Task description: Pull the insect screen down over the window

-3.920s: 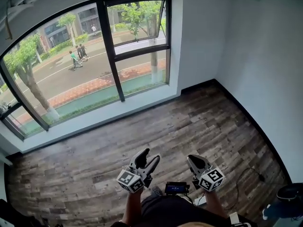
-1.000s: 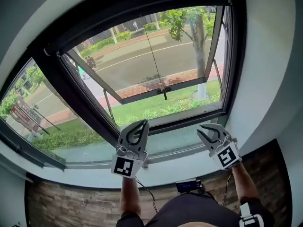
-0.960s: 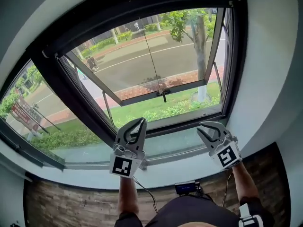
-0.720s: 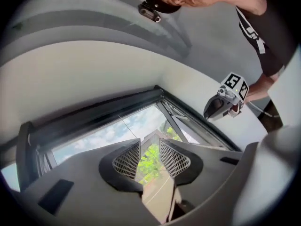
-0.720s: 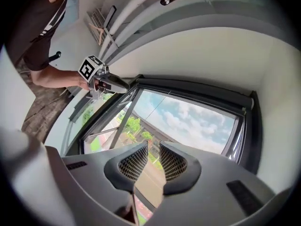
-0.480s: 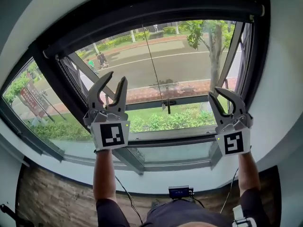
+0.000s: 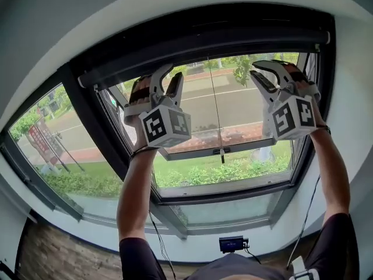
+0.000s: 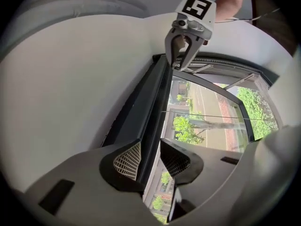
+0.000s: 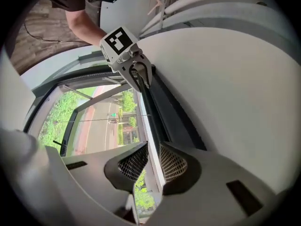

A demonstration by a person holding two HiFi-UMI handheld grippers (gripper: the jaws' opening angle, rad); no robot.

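Note:
The insect screen is rolled up in a dark housing [image 7: 204, 39] along the top of the window. A thin pull cord [image 7: 215, 109] hangs from its middle. Both arms reach up to it. My left gripper [image 7: 168, 77] is just below the housing's left part. Its jaws have just been opening and stand open, with nothing pressed between the pads. In the left gripper view the dark rail [image 8: 153, 107] runs on past the gap of that gripper [image 8: 149, 158]. My right gripper [image 7: 257, 70] is open near the housing's right part. In the right gripper view the rail [image 9: 157, 102] lies beyond its tips [image 9: 153, 162].
A black mullion [image 7: 99, 133] splits the window, and the casement pane behind the cord is tilted outward. White wall [image 7: 175, 4] is above the housing. Outside are a street, trees and grass. A small device [image 7: 232, 244] hangs at the person's waist above the wooden floor [image 7: 35, 255].
Both grippers have risen from sill height to the top of the window and rolled. The view has tilted upward, so the housing fills more of it.

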